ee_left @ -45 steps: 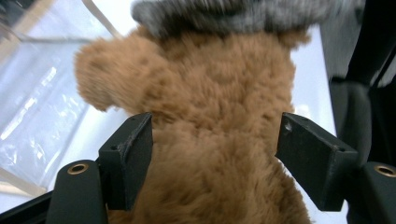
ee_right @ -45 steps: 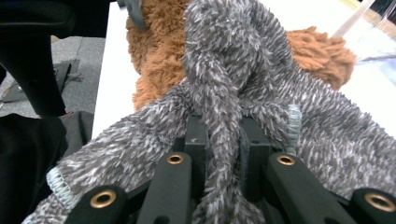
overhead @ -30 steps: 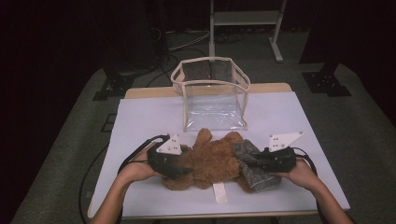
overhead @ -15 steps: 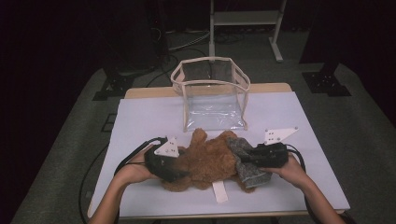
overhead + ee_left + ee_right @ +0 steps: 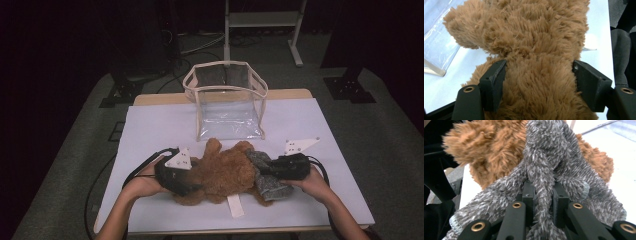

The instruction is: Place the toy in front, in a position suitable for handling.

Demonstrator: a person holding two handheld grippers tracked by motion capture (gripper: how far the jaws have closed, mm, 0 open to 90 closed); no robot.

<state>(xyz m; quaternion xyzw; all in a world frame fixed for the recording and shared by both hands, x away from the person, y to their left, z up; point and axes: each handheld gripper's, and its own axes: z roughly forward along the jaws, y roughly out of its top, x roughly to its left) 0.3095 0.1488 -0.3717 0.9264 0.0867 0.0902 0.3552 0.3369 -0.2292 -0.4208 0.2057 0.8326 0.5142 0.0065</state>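
Two grippers, left fingers (image 5: 492, 85) clamped round brown teddy bear (image 5: 225, 170), right fingers (image 5: 529, 195) pinching grey garment (image 5: 265, 175)

The teddy bear (image 5: 225, 172) is shaggy caramel brown, and the fuzzy cloth (image 5: 265, 175) on it is flecked grey and white. The see-through bag (image 5: 227, 102) has pale beige edging, the surface (image 5: 160, 125) is white, and both tools are black.

Both hands low, grippers turned inward

Left gripper (image 5: 176, 172) jaws stand half-spread and clamped; right gripper (image 5: 287, 167) jaws are pinched nearly together, forearms angled in.
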